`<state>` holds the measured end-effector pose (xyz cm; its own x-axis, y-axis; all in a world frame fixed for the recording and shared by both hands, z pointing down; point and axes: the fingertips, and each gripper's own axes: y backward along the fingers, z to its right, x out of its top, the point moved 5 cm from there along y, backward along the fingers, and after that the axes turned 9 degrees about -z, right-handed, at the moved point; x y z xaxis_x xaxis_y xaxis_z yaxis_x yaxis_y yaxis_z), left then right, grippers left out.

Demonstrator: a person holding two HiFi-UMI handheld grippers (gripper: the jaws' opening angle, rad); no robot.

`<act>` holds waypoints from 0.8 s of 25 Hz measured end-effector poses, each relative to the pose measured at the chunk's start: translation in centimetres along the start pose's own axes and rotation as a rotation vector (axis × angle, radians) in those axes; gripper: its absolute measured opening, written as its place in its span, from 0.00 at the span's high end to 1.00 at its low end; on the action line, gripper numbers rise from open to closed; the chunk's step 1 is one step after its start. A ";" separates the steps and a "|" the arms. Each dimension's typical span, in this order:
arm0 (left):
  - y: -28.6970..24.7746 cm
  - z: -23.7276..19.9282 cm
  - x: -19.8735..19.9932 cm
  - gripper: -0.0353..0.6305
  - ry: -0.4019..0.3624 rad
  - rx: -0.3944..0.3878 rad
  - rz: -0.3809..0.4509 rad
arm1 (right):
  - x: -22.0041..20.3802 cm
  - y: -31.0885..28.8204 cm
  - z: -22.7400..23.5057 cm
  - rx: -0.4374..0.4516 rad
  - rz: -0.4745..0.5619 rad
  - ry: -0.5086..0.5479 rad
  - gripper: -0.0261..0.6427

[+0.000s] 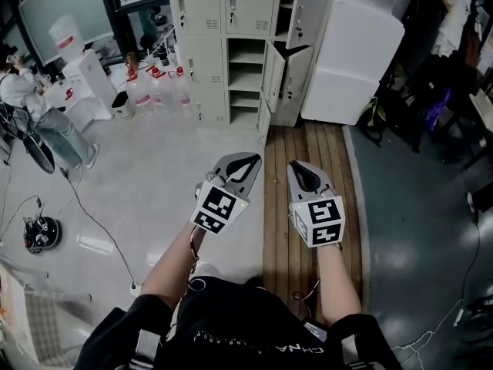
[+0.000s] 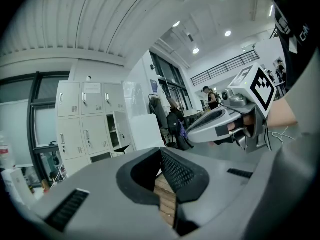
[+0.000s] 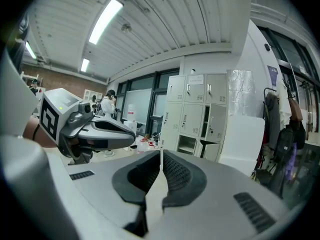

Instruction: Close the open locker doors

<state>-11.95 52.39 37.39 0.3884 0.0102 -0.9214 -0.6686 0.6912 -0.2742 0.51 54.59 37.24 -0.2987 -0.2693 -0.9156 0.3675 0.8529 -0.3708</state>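
Observation:
The cream lockers (image 1: 202, 45) stand at the far end of the floor. Several of their doors hang open: an upper one (image 1: 306, 14), two middle ones (image 1: 274, 75) and a low one (image 1: 264, 120). Open shelves (image 1: 246, 64) show in the middle column. My left gripper (image 1: 250, 158) and right gripper (image 1: 299, 166) are held side by side, well short of the lockers, both pointing at them. Each is shut with nothing between its jaws. In the left gripper view the lockers (image 2: 85, 129) lie ahead with a door (image 2: 121, 129) ajar. The right gripper view shows the lockers (image 3: 195, 114) too.
A wooden plank platform (image 1: 308, 206) runs from under my grippers to the lockers. A tall white wrapped block (image 1: 350, 60) stands right of them. Water bottles (image 1: 158, 91) sit on the floor to their left. A person (image 1: 31, 106) is far left. Hanging clothes (image 1: 439, 68) fill the right.

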 end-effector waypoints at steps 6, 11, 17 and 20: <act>-1.3 -0.5 -0.7 0.92 0.021 0.017 -0.028 | -0.7 -1.3 1.1 0.032 -0.012 -0.005 0.90; -3.6 -3.1 -1.8 0.92 0.033 0.009 -0.035 | -0.4 -4.4 2.3 0.028 -0.025 -0.019 0.90; -7.6 -8.2 -2.9 0.92 0.036 -0.020 -0.027 | 1.1 -9.8 3.8 -0.007 -0.047 -0.019 0.90; -9.5 -11.6 -2.9 0.92 0.035 -0.037 -0.010 | 2.8 -13.0 4.5 -0.028 -0.052 -0.018 0.90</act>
<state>-14.03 37.39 39.46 0.3731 -0.0217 -0.9275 -0.6881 0.6641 -0.2923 -1.16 40.72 38.83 -0.3003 -0.3213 -0.8981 0.3272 0.8497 -0.4134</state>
